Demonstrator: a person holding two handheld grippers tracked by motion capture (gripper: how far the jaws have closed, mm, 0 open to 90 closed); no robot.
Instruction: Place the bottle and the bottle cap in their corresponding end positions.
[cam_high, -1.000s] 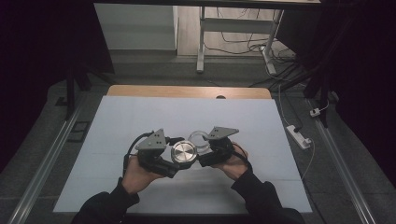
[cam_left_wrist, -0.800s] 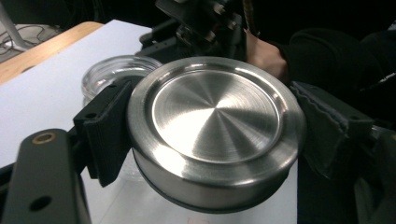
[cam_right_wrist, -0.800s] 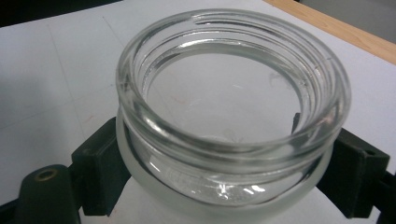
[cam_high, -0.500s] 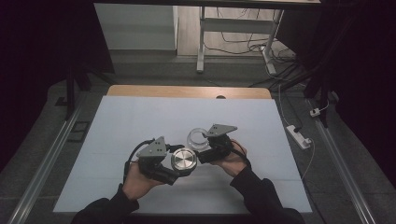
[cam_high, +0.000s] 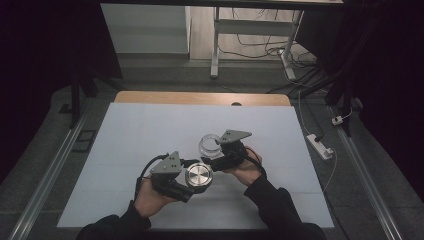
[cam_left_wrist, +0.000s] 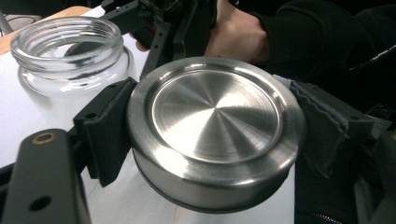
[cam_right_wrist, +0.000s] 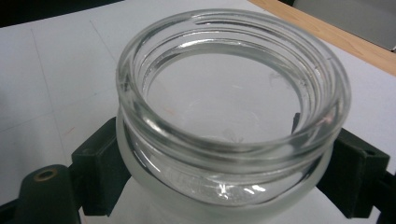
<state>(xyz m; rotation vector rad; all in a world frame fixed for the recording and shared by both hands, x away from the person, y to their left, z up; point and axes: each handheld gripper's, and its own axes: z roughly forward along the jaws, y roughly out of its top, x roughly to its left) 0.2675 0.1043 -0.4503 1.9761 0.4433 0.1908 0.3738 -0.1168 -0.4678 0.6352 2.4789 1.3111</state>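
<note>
Left gripper (cam_high: 192, 176) clamps metal lid (cam_high: 198, 175) by rim, lid face up, slightly tilted, just above white surface (cam_high: 125, 150). Right gripper (cam_high: 212, 152) grips glass jar (cam_high: 210, 145) below threaded neck, jar upright, mouth open, apparently resting on surface. Lid and jar near, not touching. Step in hand, by judgement: lid apart from jar, either closing or setting aside. If closing: bring lid level over mouth, centre before lowering, hold jar steady, turn without forcing threads.
</note>
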